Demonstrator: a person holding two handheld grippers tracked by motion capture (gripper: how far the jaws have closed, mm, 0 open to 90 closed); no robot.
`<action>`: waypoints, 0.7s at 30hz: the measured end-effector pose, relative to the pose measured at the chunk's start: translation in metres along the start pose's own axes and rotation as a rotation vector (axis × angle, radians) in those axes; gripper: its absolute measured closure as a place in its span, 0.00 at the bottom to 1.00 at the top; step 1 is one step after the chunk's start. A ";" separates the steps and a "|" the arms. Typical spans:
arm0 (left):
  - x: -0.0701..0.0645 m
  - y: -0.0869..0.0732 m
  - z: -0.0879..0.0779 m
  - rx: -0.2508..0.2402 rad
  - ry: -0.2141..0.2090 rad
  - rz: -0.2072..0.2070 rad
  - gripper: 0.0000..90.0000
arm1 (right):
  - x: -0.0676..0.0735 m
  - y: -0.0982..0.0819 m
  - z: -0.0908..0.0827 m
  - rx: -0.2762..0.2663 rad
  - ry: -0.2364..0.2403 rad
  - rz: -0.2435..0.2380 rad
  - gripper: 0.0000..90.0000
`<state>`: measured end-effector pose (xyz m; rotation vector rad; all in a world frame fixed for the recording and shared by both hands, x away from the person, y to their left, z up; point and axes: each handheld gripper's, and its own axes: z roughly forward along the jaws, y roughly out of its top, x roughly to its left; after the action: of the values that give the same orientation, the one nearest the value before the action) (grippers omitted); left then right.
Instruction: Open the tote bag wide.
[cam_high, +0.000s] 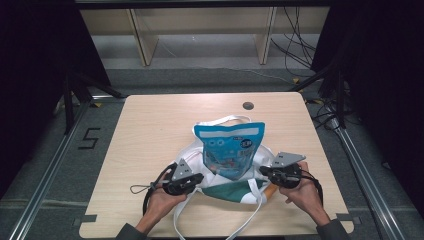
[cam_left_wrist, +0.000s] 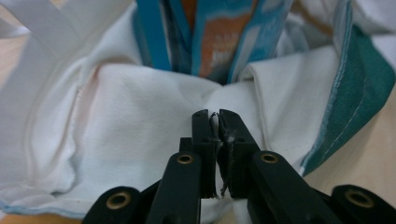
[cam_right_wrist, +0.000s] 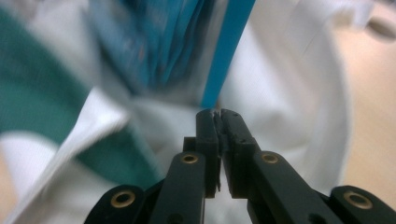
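The left tongs (cam_left_wrist: 215, 122) are closing tight on a small fold of the white cloth bag (cam_left_wrist: 140, 121), and a little white fabric is showing between the jaws. The right tongs (cam_right_wrist: 218, 120) are also standing narrow, pressed together on the bag's rim at the other side; the fabric there is blurred, but the tips are sitting in the cloth. Seen from the high view, the left tongs (cam_high: 196, 179) and the right tongs (cam_high: 264, 173) are gripping the two sides of the bag's mouth, and the blue snack packet (cam_high: 231, 147) is lying between them, just beyond the tips, with its lower end already going into the opening. The bag's green band (cam_high: 227, 191) is lying on the near side of the tongs, and the white handles (cam_high: 257, 200) are trailing toward the person. Everything is resting on the table (cam_high: 150, 130).

I judge that the step in hand is holding the mouth open and drawing the bag over the packet. The next move is probably asking both tongs to pull the rim evenly forward along the packet, without letting the thin cloth slip out.
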<state>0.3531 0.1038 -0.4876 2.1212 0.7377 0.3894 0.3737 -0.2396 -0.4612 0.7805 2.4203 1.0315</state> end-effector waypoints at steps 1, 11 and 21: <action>0.000 0.000 0.000 0.000 0.000 0.000 0.95 | 0.000 0.000 0.000 0.000 0.000 0.000 0.96; 0.014 -0.009 0.028 0.058 0.040 0.000 0.98 | -0.015 0.006 0.062 0.111 -0.025 0.037 1.00; 0.014 -0.011 0.028 0.048 0.063 -0.004 0.97 | -0.021 0.008 0.066 0.114 -0.016 0.073 0.99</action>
<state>0.3745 0.1003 -0.5129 2.1601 0.7944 0.4423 0.4286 -0.2134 -0.4960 0.9179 2.4712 0.9157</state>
